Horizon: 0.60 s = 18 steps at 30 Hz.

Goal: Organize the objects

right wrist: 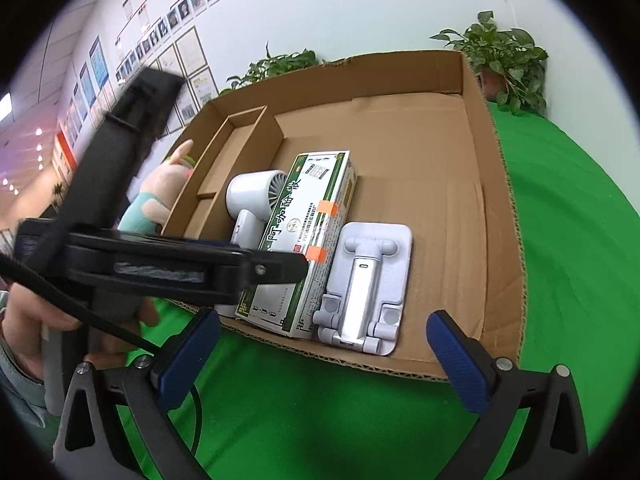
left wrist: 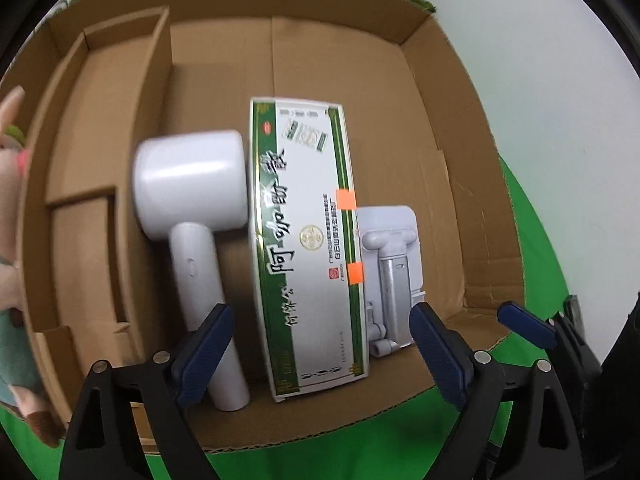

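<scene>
both the left gripper (left wrist: 320,356) and the right gripper (right wrist: 324,344) stand wide apart with nothing clamped, above the near edge of the cardboard box (right wrist: 492,200). inside it a green-and-white medicine box (left wrist: 304,240) lies between a white hair dryer (left wrist: 192,200) and a white phone stand (left wrist: 392,276), all side by side. a plush toy (right wrist: 160,196) sits outside the box's left wall, on the green cloth (right wrist: 568,240).

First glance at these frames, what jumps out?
The cardboard tray on the green cloth, holding three things side by side near its front edge: a white hair dryer, a green-and-white box with orange tape, and a white phone stand. A plush toy sits just outside the tray's left wall. Both claws, left and right, stand open and empty in front of the tray.
</scene>
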Each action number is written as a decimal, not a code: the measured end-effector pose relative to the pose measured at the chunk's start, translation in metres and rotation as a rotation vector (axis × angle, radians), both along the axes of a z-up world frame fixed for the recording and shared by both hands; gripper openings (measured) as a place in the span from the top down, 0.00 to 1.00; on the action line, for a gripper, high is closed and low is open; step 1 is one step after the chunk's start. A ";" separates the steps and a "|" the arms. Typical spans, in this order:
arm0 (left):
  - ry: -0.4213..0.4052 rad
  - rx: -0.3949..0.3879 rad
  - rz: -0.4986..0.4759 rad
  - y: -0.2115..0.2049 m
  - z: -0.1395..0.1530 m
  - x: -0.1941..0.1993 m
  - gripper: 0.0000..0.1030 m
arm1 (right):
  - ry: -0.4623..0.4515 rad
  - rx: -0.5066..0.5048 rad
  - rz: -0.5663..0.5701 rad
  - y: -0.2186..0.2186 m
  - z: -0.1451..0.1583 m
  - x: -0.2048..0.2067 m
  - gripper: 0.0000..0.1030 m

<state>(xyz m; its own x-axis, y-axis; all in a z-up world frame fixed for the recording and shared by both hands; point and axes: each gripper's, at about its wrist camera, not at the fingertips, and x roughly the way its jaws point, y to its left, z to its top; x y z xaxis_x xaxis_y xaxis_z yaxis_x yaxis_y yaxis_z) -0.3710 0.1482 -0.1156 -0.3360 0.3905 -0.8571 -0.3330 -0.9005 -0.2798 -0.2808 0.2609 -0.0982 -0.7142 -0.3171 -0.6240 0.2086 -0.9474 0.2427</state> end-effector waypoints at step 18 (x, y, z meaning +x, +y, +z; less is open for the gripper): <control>-0.080 0.104 -0.039 0.007 -0.003 0.010 0.11 | 0.010 -0.017 -0.020 0.008 -0.003 0.010 0.00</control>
